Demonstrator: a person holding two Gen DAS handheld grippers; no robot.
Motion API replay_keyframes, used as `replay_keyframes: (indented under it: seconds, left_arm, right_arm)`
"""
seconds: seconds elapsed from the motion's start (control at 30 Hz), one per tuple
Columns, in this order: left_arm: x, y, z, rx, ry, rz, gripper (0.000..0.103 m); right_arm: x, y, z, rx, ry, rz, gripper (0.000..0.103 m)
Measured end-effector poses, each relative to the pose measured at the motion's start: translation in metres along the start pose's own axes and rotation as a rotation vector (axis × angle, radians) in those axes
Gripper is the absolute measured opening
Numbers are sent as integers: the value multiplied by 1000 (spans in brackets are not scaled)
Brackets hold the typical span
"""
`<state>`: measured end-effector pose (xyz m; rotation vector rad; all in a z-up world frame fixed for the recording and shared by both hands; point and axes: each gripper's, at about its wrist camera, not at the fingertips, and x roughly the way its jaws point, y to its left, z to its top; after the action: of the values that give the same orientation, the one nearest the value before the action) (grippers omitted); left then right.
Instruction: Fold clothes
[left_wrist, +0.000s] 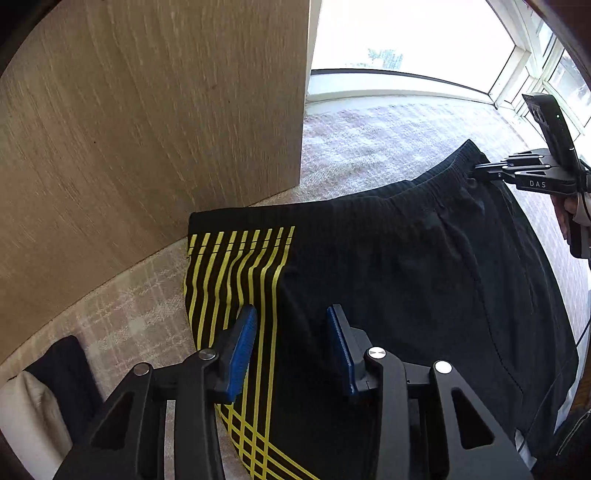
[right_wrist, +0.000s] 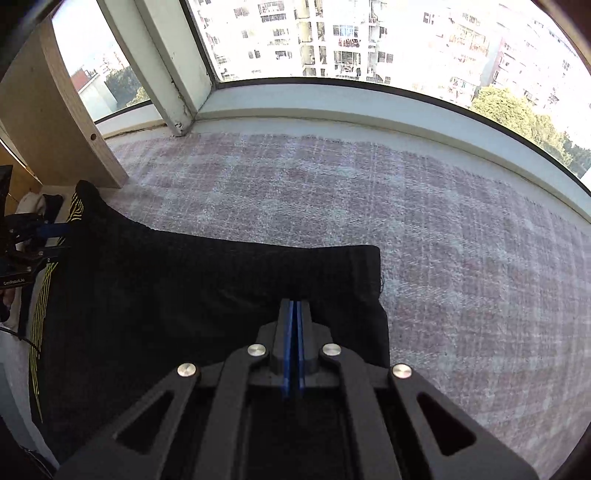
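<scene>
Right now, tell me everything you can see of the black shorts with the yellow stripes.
The black shorts lie spread on the plaid carpet, beside a wooden panel. The fabric looks like ribbed, slightly knitted black cloth with a gathered elastic waistband. Thin yellow stripes run down one side and cross near the hem. The right claw is shut on the waistband edge, lifting it a little. The left claw hangs open over the striped side, its blue pads apart.

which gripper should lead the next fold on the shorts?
Probably right: the right gripper is shut on the black shorts at the waistband. The left gripper is open above the striped side, holding nothing.
</scene>
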<state>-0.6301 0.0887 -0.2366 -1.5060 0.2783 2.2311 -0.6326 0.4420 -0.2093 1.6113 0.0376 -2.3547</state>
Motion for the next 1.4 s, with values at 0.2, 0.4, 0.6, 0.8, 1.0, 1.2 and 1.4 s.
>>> replay_keyframes:
  seconds: [0.2, 0.4, 0.6, 0.8, 1.0, 1.2, 1.4]
  left_arm:
    - [-30, -4, -2, 2, -93, -51, 37]
    - [-7, -14, 6, 22, -38, -38, 37]
    - [-26, -14, -6, 14, -62, 100, 36]
    - [-109, -32, -91, -2, -83, -5, 39]
    - [-119, -74, -189, -78, 6, -177, 39]
    - [-104, -108, -239, -100, 34, -204, 39]
    - [-108, -116, -251, -54, 34, -50, 40]
  right_arm:
    - [-29, 25, 3, -31, -44, 100, 3]
    - [-2, 79, 7, -146, 20, 92, 3]
    - [-1, 67, 4, -105, -14, -32, 0]
    - [-63, 82, -62, -76, -61, 64, 0]
    - [-88, 85, -172, 0, 53, 121, 1]
    - [-90, 70, -239, 125, 67, 92, 2]
    - [-94, 76, -250, 71, 72, -88, 0]
